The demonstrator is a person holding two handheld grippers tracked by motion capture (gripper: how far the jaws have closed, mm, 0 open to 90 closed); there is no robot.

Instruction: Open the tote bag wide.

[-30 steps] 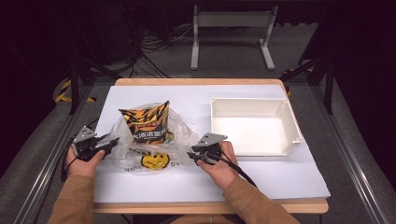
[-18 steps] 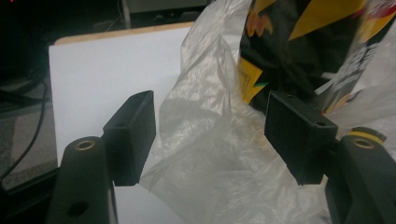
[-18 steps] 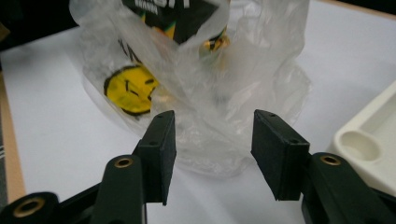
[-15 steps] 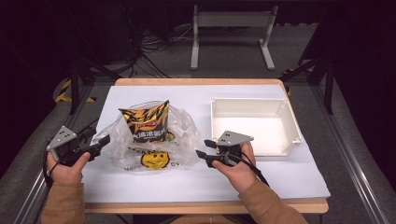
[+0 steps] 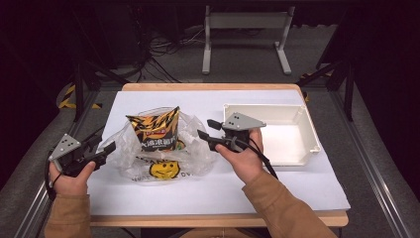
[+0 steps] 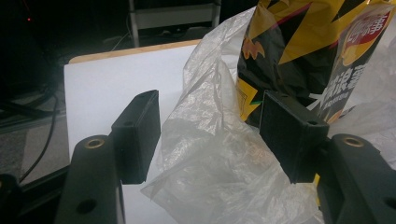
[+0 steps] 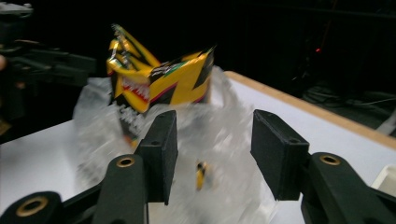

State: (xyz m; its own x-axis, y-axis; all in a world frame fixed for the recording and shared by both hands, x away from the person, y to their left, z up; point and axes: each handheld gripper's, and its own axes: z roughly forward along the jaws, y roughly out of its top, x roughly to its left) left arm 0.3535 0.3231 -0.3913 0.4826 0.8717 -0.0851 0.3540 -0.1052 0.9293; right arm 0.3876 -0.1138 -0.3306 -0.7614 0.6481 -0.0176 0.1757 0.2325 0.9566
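A yellow-and-black chip bag [image 5: 154, 130] stands upright inside a crumpled clear plastic bag [image 5: 159, 159] with a smiley print, on the white sheet. My left gripper [image 5: 103, 144] is at the plastic bag's left edge. Its jaws have just been closing a little but stand open, with loose plastic [image 6: 205, 154] between the pads and no pinch on it. My right gripper [image 5: 205, 128] hovers above the bag's right side and points at the chip bag [image 7: 159, 79]. Its jaws have also just been closing slightly and stand open with nothing between them.
A white rectangular tray [image 5: 311, 141] sits to the right, just behind my right hand. The white sheet [image 5: 297, 188] covers a wooden table. A metal stand and cables are on the dark floor beyond the far edge.
Both grippers let go of the plastic bag's sides and opened. The left hand drew back to the left. The right hand lifted up and away from the sheet.
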